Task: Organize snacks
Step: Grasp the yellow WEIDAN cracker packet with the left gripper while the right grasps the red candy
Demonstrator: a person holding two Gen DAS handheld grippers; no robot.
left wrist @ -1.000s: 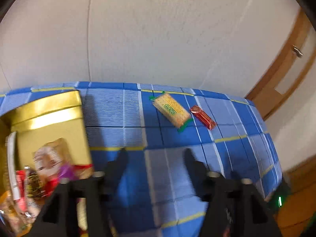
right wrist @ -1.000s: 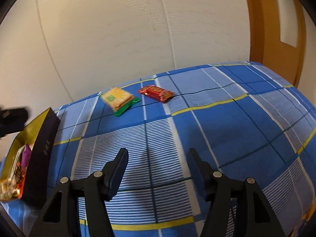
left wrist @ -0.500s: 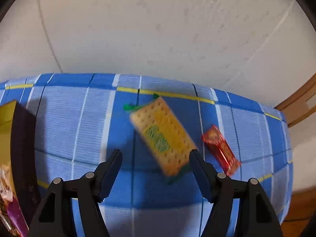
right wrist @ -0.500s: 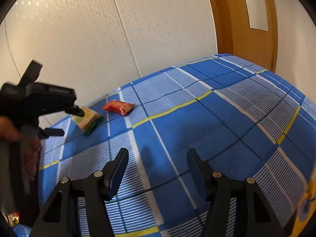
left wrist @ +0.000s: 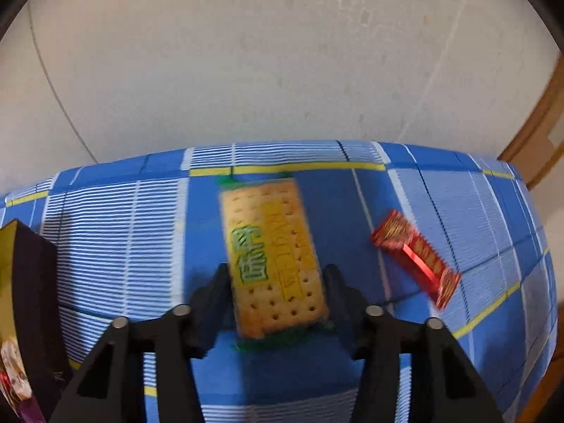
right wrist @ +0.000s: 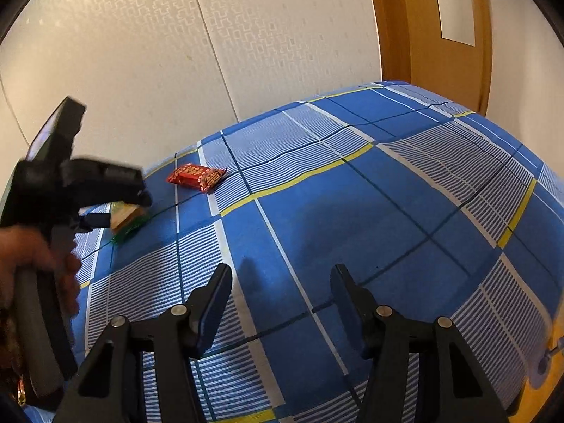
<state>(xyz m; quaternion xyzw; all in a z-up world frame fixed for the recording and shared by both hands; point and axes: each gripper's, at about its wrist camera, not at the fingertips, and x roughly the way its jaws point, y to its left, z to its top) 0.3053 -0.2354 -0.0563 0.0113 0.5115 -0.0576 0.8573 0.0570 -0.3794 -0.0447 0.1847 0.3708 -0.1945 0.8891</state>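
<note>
Left gripper [left wrist: 276, 283]: the unit is angled down toward the blue plaid cloth [left wrist: 116, 232], with the fingers set wide and one finger on each long side of the cracker packet [left wrist: 271, 257]. The packet lies in the lower centre of the left wrist frame, lengthwise between the fingers, its near end level with the fingertips. Motion blur prevents confirming whether the fingers touch the packet edges.

In the right wrist frame the left gripper appears at centre left, held in the person's left hand [right wrist: 38, 257], which wraps the grip near the left edge. The gripper body covers most of the cracker packet; only a tan corner and a green wrapper edge are visible below it.

Right gripper [right wrist: 282, 282]: the fingers are spread wide with nothing between them, held above bare cloth at the bottom centre of the frame. The hand carrying it is out of frame.

Red snack bar [left wrist: 416, 259]: lies flat at centre right of the left wrist frame, apart from the cracker packet, and is blurred at its lower end. In the right wrist frame it sits upper left of centre, near the far cloth edge.

Dark box [left wrist: 33, 299]: cut off by the left edge of the left wrist frame. It has a gold inner face, with wrapped snacks partly visible at the lower left corner; the items cannot be identified.
</note>
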